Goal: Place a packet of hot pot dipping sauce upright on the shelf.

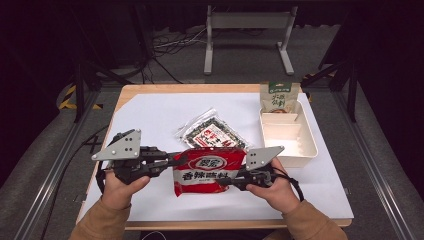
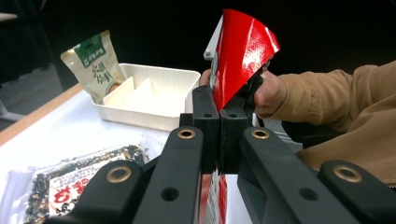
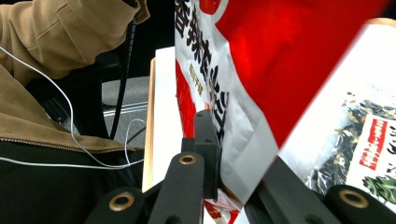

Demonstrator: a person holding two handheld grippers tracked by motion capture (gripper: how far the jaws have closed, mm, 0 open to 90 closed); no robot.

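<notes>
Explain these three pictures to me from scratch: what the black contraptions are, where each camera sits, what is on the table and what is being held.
No robot here: a person in tan sleeves holds a hand-operated black two-jaw gripper in each hand. The high view looks down from above the table; the other two cameras ride on the grippers and look along their jaws.

The left gripper and the right gripper are both shut on the red and white seasoning packet, one at each side edge, holding it above the white-covered table.

On the table lie a clear packet of dark seaweed with a red label and a white plastic divided tray, with a green and beige pouch leaning at its far end.
</notes>
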